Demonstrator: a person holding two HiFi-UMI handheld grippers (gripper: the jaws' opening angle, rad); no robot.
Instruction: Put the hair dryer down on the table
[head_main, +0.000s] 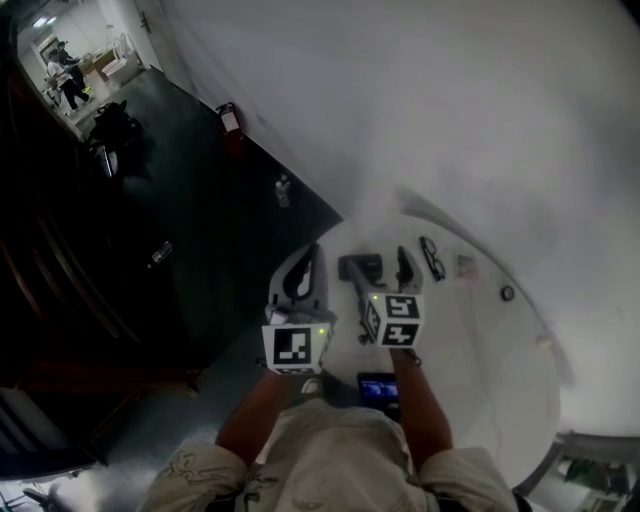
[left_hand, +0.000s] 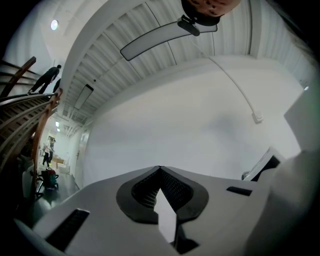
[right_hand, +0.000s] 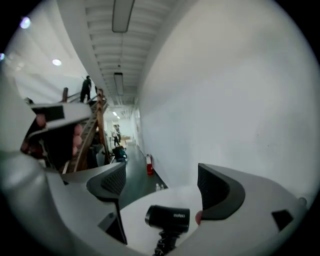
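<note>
Holding my right gripper (right_hand: 161, 186) wide open and empty, hair dryer (right_hand: 167, 218) lying on the white table (right_hand: 136, 214) beneath the gap between its jaws, touching neither, my left gripper (left_hand: 160, 172) sitting closed, gripping nothing.

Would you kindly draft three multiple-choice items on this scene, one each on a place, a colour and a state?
1. Where does the hair dryer lie?
A. on the white table
B. in a drawer
C. on a shelf
2. What colour is the hair dryer?
A. red
B. black
C. white
3. How do the right gripper jaws stand?
A. shut on the dryer
B. shut and empty
C. apart

Answers: 1 A, it rests on the tabletop; 2 B, its body is black; 3 C, the pads stand wide apart, clear of the dryer.
</note>
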